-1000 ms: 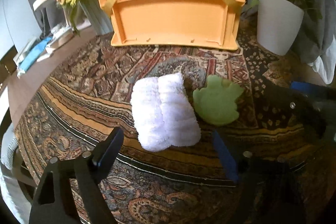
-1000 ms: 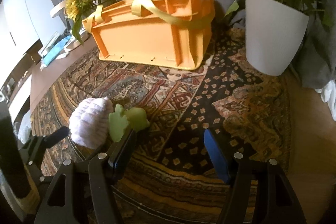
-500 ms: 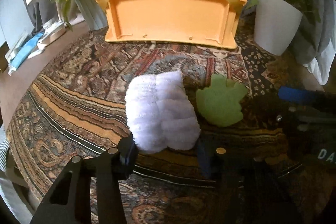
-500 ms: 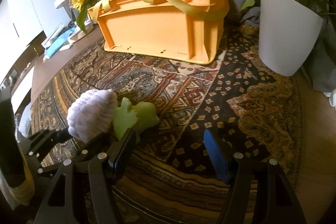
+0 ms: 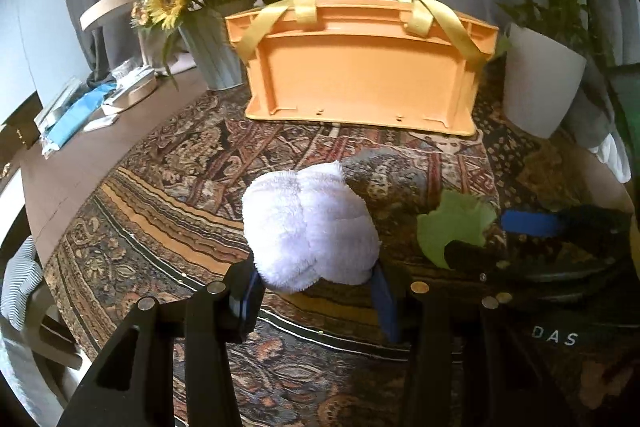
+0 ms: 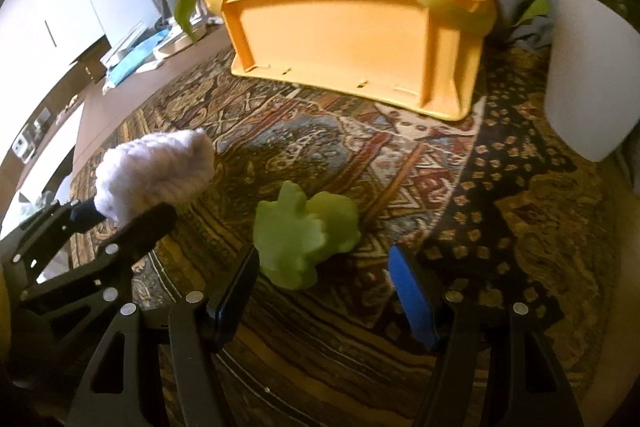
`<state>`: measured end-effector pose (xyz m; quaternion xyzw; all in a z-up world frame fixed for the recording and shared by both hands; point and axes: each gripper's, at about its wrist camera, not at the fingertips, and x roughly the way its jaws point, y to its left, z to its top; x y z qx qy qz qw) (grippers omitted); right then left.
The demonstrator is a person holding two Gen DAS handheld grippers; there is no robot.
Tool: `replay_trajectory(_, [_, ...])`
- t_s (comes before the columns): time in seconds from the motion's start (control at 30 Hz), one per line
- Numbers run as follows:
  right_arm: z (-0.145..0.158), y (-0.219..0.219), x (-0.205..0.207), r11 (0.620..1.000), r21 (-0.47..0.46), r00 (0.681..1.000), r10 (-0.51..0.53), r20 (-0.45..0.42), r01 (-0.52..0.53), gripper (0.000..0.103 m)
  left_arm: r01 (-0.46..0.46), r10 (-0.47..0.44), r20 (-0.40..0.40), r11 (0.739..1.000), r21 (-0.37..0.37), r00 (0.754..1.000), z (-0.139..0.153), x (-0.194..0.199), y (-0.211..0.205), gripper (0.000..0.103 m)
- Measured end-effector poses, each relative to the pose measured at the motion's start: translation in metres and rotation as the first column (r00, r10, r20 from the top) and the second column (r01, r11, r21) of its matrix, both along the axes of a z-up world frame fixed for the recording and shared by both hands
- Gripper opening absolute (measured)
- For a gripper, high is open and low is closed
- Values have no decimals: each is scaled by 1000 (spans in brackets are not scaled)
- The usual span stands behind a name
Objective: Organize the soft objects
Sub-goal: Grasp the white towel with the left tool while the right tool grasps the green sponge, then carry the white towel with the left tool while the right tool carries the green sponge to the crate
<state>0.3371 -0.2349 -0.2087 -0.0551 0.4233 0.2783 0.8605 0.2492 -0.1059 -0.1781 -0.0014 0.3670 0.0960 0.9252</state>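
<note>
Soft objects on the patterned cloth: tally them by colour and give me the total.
White: 1, the fluffy rolled towel, held at its near end between the left tongs.
Green: 1, the leaf-shaped soft toy, lying just ahead of the open right tongs.
Total: 2.

Both wrist views look low and close across the patterned rug [image 5: 168, 203] toward the orange crate [image 5: 360, 71], shared by both

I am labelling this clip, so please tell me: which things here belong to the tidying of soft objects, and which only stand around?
Job: fluffy white rolled towel, held by the left gripper; soft green leaf-shaped toy; orange plastic basket.

Around: sunflower vase; white plant pot; patterned cloth.
</note>
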Motion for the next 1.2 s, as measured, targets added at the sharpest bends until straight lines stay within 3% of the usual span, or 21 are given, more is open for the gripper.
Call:
replay_trajectory(0.2, [-12,15,4,998,-41,999,36,-7,-37,73,-27,27,9,1000,2,1000,-1,-1,7,47])
replay_trajectory(0.5, [-15,30,5,993,-97,994,74,83,-66,73,-53,53,1,999,1,999,-7,0,13,47])
replay_trajectory(0.63, [-16,31,6,994,-98,993,56,102,-46,66,-57,57,-13,998,-14,998,-9,1,17,47])
replay_trajectory(0.83, [-14,32,3,993,-110,992,56,116,-43,65,-50,48,-28,997,-60,998,-8,1,21,47])
replay_trajectory(1.2, [34,14,-12,998,-27,984,-53,173,58,65,-8,11,67,999,-49,998,35,-7,20,46])
